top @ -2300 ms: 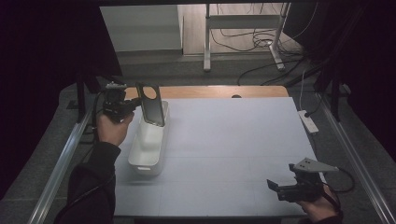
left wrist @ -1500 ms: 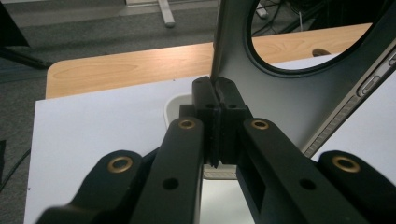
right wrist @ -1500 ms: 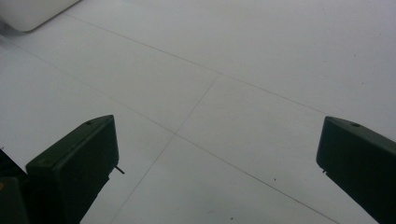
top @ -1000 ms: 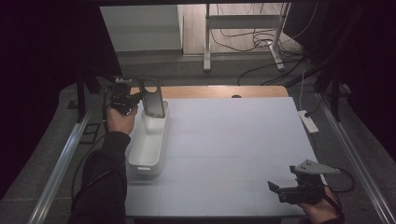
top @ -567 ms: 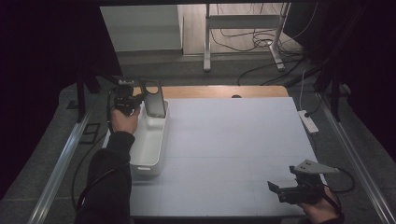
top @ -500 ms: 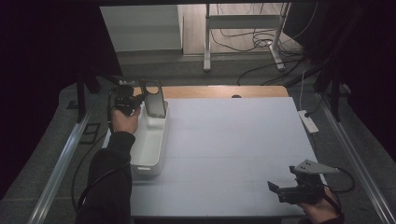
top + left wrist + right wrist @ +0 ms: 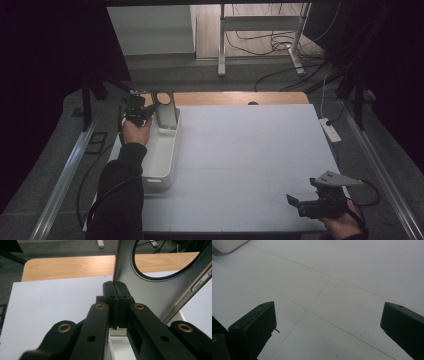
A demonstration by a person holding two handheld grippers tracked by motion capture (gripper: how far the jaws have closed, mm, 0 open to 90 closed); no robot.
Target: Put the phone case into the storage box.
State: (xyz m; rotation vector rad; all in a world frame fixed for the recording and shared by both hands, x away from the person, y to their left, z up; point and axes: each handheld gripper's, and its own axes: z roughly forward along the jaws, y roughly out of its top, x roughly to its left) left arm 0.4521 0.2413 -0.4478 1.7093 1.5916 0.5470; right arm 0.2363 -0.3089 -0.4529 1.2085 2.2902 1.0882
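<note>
A grey flat panel (image 7: 165,111) with a large round hole and side buttons stands upright at the far end of a white bin (image 7: 161,159) on the table's left. My left gripper (image 7: 151,114) is shut on the panel's edge. In the left gripper view the two pads (image 7: 115,292) press together on the thin lower edge of the panel (image 7: 160,295), and the bin's rim (image 7: 180,315) lies just below. Near the table's front right corner my right gripper (image 7: 295,202) hovers low over the white tabletop. Its jaws (image 7: 328,325) stand wide open with nothing between them.
A white table (image 7: 250,150) covers a wooden desk, whose strip (image 7: 235,97) shows at the far edge. A white power strip (image 7: 329,129) lies at the right edge. Metal rails run along both sides. A corner of the bin (image 7: 227,245) shows far off in the right gripper view.
The left hand has shifted the panel slightly right and lower, from a tilt to nearly upright at the bin's far end. The right gripper has stayed where it was.
</note>
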